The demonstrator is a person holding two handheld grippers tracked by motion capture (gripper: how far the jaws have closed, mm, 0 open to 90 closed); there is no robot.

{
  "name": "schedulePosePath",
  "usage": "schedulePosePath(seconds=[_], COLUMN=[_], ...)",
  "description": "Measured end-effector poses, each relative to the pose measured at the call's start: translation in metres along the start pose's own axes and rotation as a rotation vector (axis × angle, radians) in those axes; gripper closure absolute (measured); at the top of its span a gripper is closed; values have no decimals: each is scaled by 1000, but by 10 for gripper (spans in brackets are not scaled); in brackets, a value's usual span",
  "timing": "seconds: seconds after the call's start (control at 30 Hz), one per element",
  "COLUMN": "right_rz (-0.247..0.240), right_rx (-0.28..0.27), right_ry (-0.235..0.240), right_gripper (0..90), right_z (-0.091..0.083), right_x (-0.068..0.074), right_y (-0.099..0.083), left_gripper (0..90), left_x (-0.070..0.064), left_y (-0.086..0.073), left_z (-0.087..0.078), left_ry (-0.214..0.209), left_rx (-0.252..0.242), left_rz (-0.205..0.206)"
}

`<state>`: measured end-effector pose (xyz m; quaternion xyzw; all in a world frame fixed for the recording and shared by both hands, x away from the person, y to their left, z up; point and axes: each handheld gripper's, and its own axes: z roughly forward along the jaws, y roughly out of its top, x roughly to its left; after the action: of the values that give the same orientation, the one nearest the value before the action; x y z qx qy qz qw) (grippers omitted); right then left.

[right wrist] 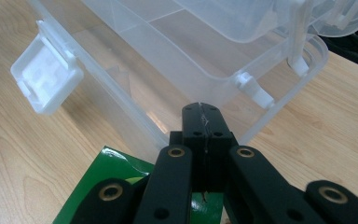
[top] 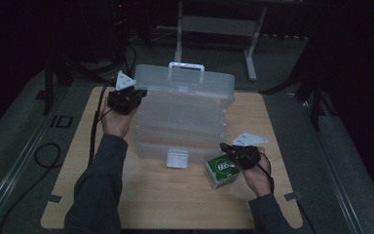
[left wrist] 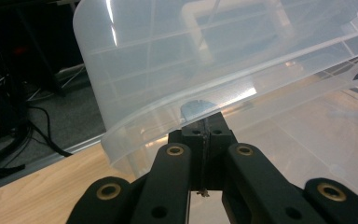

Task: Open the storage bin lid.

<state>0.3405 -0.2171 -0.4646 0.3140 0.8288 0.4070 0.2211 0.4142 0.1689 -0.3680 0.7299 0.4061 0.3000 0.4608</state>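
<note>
The clear plastic storage box sits mid-table with its lid propped half-open — the left gripper, jaws pressed together beneath the lid's corner, holds it up while the right gripper, also closed and empty, hovers over the green carton beside the box's front wall, likely to load it.

Clear box hogs the table's middle; its raised lid blocks the back; green carton crowds front-right; near edge is open.
</note>
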Motion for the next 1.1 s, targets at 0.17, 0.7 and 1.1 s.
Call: schedulePosePath(seconds=[0.17, 0.7, 1.1], right_rz=[1, -3, -6], right_rx=[-2, 2, -1], right_ry=[2, 1, 3], right_gripper=[900, 900, 900], right_z=[0, -1, -1], right_x=[0, 0, 0], right_y=[0, 0, -1], left_gripper=[900, 900, 900], left_x=[2, 15, 26], left_y=[5, 23, 36], left_z=[3, 16, 23], left_ry=[5, 18, 30], left_rx=[10, 12, 15], left_rz=[11, -2, -19])
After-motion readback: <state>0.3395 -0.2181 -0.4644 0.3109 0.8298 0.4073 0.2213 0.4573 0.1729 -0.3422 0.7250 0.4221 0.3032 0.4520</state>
